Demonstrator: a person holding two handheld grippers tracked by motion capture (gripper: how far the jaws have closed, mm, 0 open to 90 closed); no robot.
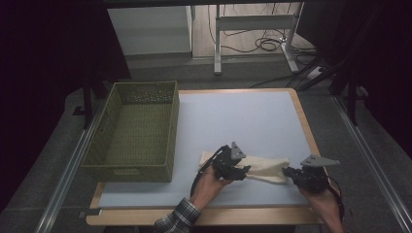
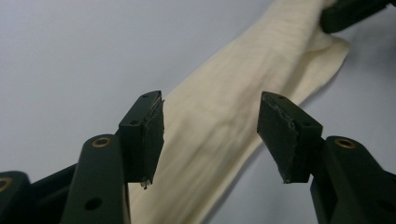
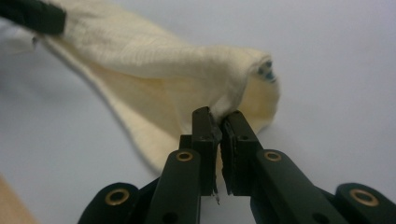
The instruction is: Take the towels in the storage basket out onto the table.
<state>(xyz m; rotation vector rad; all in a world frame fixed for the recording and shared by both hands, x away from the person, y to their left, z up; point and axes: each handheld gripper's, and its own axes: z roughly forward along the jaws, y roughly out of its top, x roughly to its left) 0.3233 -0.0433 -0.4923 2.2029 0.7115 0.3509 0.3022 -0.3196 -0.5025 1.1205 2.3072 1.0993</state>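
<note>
One cloth (image 1: 265,168) | right hand-held gripper (image 3: 219,119) pinches its end | left hand-held gripper (image 2: 210,135) open astride it

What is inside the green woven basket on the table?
The green basket appears empty: only its woven floor and walls show. The strip of floor behind its near wall is hidden. The cream cloth lies outside, on the table.

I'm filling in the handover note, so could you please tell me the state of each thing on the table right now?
Cream cloth: bunched lengthwise, lying on the table, one end pinched.
Right gripper: shut on the cloth's end.
Left gripper: open, jaws astride the cloth, pads not pressing it.
Green basket: upright, empty, at the table's left.
Table: bare apart from these.
</note>
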